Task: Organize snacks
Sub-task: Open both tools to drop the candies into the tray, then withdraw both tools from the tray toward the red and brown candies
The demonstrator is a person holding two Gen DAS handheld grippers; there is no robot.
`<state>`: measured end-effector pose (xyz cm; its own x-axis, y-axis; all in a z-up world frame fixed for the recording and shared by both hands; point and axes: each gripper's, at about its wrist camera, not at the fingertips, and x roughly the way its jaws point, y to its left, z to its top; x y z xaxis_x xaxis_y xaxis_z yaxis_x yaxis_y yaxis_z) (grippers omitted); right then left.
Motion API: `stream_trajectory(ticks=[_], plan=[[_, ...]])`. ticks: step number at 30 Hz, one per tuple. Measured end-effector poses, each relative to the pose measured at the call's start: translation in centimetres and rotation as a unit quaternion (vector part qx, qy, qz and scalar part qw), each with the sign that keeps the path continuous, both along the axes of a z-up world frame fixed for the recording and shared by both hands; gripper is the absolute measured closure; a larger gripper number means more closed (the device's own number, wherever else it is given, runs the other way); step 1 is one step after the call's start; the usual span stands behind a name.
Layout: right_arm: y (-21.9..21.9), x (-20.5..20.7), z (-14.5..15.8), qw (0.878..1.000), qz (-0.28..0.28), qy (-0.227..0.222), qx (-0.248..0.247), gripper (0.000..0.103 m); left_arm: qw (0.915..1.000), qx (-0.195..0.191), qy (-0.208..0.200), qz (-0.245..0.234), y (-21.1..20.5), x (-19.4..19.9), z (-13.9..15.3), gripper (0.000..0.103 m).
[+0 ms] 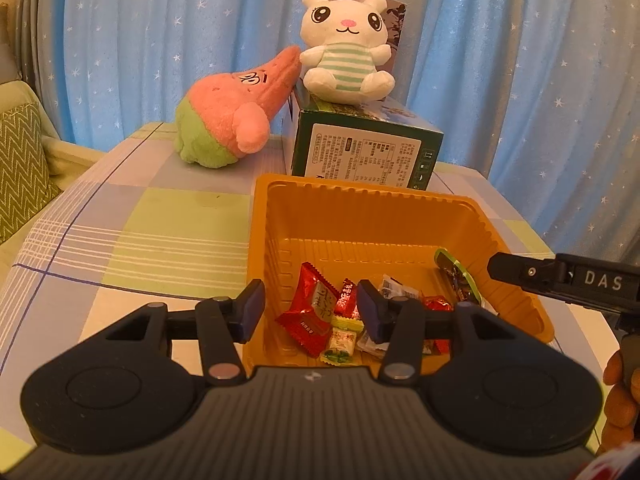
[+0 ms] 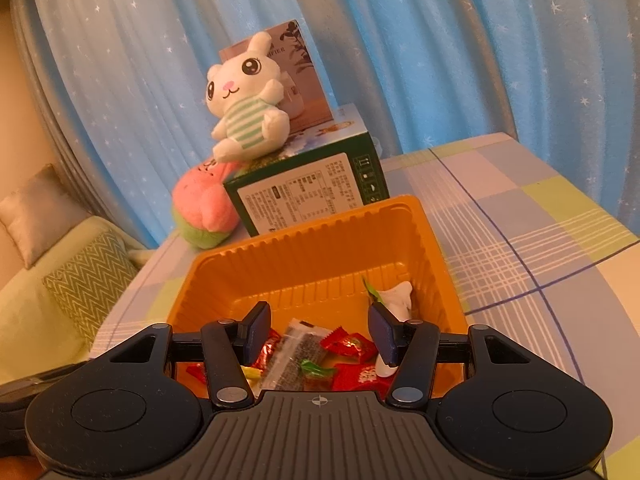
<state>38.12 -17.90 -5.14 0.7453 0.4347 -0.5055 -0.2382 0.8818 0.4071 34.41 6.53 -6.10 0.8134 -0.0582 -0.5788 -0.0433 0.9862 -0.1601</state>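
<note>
An orange plastic tray point(image 1: 360, 208) stands on the checked tablecloth and holds several wrapped candies: a red packet point(image 1: 312, 312), a green-and-white sweet point(image 1: 340, 344) and a clear dark-striped packet point(image 2: 292, 356). My left gripper point(image 1: 310, 312) is open over the tray's near left corner, with one finger at the left wall and the other inside. My right gripper point(image 2: 320, 332) hangs open over the tray point(image 2: 304, 236) with nothing between its pads. A white and green packet point(image 2: 396, 296) leans on the right wall beside its right finger. The right gripper's finger point(image 1: 520, 276) reaches in over the tray's right rim.
Behind the tray sits a green box point(image 1: 360, 152) with a white bunny plush point(image 1: 344, 48) on top. A pink and green plush point(image 1: 232, 116) leans against it. A sofa cushion point(image 1: 20, 168) is at the left. Blue curtains hang behind. A hand point(image 1: 620, 392) holds the right gripper.
</note>
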Motion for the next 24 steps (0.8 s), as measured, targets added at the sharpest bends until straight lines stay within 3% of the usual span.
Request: stream_trajectory(ticks=[7, 13, 24], plan=[[0.2, -1.0, -0.1, 0.999, -0.013, 0.005, -0.042, 0.049, 0.9998, 0.015, -0.001, -0.017, -1.1, -1.1, 0.2, 0.056], [0.2, -2.8, 0.0, 0.999, -0.008, 0.012, -0.048, 0.049, 0.9997, 0.006, -0.008, -0.021, -1.5, -2.7, 1.1, 0.056], [-0.3, -8.3, 1.0, 0.997, -0.011, 0.025, -0.066, 0.049, 0.9998, 0.014, 0.0, -0.013, -2.6, -8.9, 2.0, 0.054]])
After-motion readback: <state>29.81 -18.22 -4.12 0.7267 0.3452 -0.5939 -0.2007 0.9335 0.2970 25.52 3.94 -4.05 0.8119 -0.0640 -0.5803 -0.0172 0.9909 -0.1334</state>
